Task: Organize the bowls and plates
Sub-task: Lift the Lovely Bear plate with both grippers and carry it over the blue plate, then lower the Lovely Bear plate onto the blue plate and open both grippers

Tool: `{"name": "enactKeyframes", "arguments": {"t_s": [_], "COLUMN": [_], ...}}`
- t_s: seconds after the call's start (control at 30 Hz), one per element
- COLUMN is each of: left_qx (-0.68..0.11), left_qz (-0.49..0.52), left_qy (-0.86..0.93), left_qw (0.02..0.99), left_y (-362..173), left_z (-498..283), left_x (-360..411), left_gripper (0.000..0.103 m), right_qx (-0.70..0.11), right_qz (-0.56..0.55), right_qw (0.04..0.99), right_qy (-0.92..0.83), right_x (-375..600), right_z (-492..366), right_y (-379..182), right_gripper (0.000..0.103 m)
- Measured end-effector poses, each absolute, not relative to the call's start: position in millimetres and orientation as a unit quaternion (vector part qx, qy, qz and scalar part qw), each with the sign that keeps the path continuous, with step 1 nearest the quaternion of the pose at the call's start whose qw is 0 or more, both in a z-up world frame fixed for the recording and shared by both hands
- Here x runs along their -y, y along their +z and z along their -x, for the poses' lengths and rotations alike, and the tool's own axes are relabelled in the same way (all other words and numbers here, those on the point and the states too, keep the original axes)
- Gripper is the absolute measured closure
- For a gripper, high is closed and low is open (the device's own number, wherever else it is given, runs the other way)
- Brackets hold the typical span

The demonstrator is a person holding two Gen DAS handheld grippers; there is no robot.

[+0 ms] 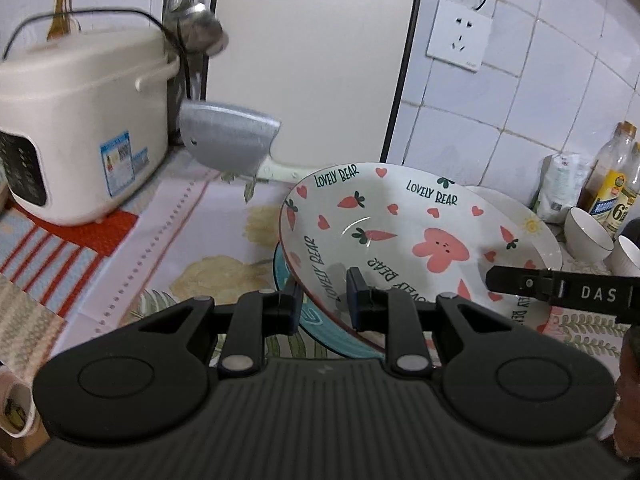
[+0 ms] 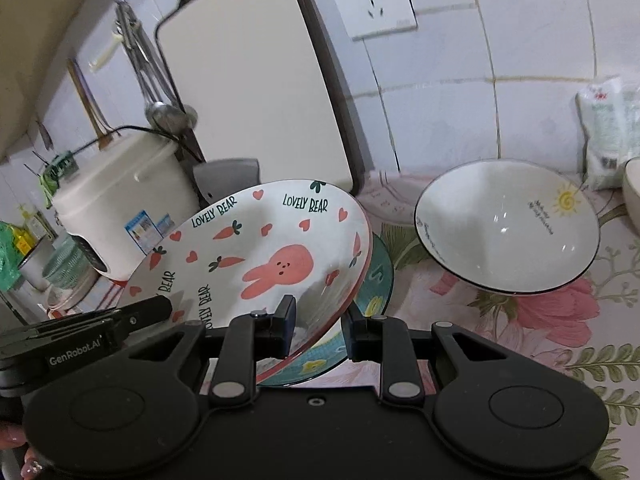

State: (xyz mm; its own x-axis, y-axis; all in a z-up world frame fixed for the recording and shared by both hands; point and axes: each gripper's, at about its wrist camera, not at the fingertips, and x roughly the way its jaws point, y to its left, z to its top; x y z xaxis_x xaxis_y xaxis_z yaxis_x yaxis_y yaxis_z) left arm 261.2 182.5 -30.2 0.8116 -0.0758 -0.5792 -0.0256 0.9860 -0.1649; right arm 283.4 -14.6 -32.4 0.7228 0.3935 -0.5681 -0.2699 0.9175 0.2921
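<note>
Rabbit-and-carrot bowl [image 1: 400, 236], lettered "LOVELY BEAR": tilted, lifted over a teal plate [image 2: 372, 292] on the floral-covered desk [image 1: 192, 232]. Gripped at its near rim from two sides: left gripper [image 1: 326, 300] jaws clenched on the rim, one pad inside, one outside; right gripper [image 2: 320, 328] jaws likewise clenched on the opposite stretch of rim. Behind the bowl to the left: white rice cooker [image 1: 80, 128]. Behind the bowl: cream cutting board [image 1: 312, 60] upright against the tiled wall. Right of the bowl: white bowl with sun motif [image 2: 508, 228], tilted, on the desk. Further right: small white bowls [image 1: 590, 234], bottles [image 1: 612, 184].
</note>
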Motion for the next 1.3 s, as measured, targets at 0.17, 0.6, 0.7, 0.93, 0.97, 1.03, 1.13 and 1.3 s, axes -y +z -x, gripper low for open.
{"name": "enactKeyframes", "arguments": {"t_s": [0.17,0.6,0.7,0.93,0.97,1.03,1.13,1.3], "left_qx": [-0.319,-0.349,-0.351,-0.364,-0.367,-0.376,-0.395,-0.424], "left_qz": [0.092,0.115,0.111,0.116,0.118,0.12,0.119,0.118], "left_qy": [-0.01,-0.002,-0.002,0.011,0.014,0.019,0.031,0.051], "left_qw": [0.943,0.93,0.93,0.924,0.923,0.919,0.91,0.897], "left_y": [-45.0,-66.8,-66.7,-65.7,-65.2,-63.8,-60.0,-53.0], "left_z": [-276.8,-303.0,-305.0,-310.2,-311.3,-314.4,-320.8,-327.2], "left_x": [-184.9,-192.5,-191.9,-189.4,-189.2,-188.9,-186.5,-183.5], "left_gripper": [0.082,0.082,0.082,0.082,0.082,0.081,0.081,0.08], "right_qx": [-0.338,-0.357,-0.357,-0.364,-0.369,-0.379,-0.398,-0.427], "right_qz": [-0.097,-0.065,-0.061,-0.061,-0.064,-0.07,-0.084,-0.082], "right_qw": [0.92,0.918,0.919,0.915,0.912,0.908,0.9,0.887], "right_qy": [0.173,0.16,0.158,0.163,0.164,0.164,0.158,0.156], "right_x": [12.3,0.3,-0.8,1.6,1.7,2.2,2.5,-0.2], "right_z": [-299.2,-327.0,-330.5,-335.2,-337.4,-341.1,-347.5,-351.8], "right_y": [-47.2,-60.4,-62.2,-63.0,-62.4,-61.6,-59.2,-54.7], "right_gripper": [0.074,0.073,0.073,0.071,0.071,0.07,0.069,0.069]}}
